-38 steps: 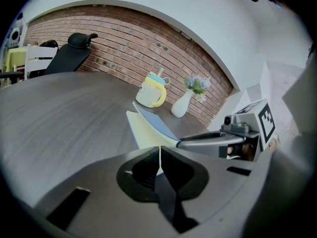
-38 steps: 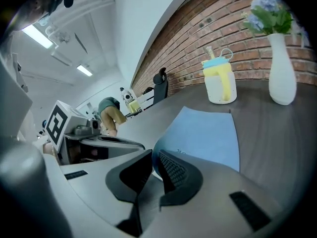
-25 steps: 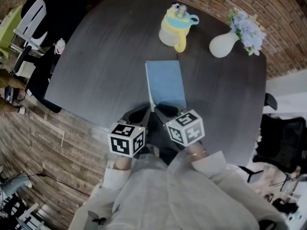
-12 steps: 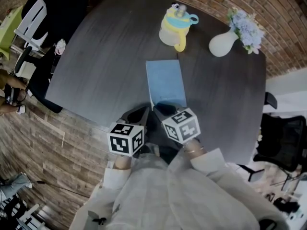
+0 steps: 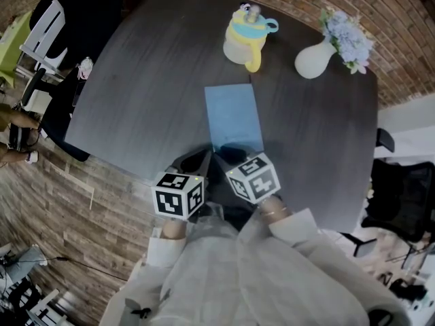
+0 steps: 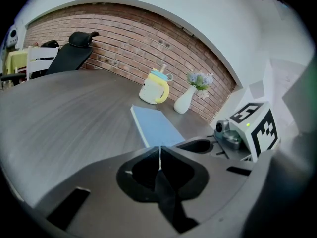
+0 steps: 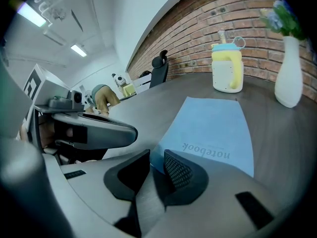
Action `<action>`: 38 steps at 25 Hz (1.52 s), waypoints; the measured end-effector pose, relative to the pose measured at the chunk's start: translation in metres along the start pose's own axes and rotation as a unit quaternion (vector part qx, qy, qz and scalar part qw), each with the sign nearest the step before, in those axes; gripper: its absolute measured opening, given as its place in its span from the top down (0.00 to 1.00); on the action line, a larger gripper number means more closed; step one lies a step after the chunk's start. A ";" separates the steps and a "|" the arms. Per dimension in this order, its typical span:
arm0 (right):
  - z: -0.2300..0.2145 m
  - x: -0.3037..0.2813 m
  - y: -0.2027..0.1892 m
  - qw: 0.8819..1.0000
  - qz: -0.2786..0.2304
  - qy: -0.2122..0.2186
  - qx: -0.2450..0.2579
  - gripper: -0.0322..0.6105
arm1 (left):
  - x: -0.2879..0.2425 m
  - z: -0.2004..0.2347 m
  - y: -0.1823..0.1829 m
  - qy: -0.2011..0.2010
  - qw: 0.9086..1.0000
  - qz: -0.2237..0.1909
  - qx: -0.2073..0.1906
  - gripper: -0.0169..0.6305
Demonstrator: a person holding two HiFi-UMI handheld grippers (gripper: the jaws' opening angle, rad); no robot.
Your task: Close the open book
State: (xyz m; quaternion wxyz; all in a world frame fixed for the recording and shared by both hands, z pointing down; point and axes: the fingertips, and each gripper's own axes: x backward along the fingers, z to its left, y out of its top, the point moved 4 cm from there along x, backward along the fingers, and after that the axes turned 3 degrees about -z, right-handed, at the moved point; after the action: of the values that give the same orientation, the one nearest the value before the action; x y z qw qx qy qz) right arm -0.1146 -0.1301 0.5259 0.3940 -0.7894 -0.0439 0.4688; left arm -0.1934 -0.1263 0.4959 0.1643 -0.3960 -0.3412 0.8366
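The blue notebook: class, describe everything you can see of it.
The notebook is thin, with a plain pale-blue cover and the word "notebook" printed by its near edge. It lies closed and flat on the dark table, long sides running away from the person. The right gripper, jaws just opening, has the book's near corner in its gap; contact cannot be told.

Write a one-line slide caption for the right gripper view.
Right gripper, jaws just opening, a corner of the closed blue notebook loose between them; yellow cup and white vase behind.
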 end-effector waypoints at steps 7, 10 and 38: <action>0.003 -0.002 -0.001 1.000 -0.002 0.003 0.014 0.83 | 0.005 0.002 0.010 0.006 1.000 -0.007 -0.001 0.95; 0.003 -0.002 -0.001 1.000 -0.002 0.003 0.019 0.82 | 0.006 0.004 0.013 0.009 1.000 -0.012 -0.002 0.95; -0.002 0.021 0.019 0.998 -0.048 0.039 -0.008 0.70 | -0.008 -0.005 0.044 -0.033 0.999 -0.023 -0.021 0.95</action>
State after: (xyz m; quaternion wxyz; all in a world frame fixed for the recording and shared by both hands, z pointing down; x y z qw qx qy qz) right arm -0.1068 -0.1349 0.4991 0.4113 -0.8069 -0.0704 0.4180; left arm -0.1851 -0.1598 0.4670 0.1639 -0.3633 -0.3725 0.8380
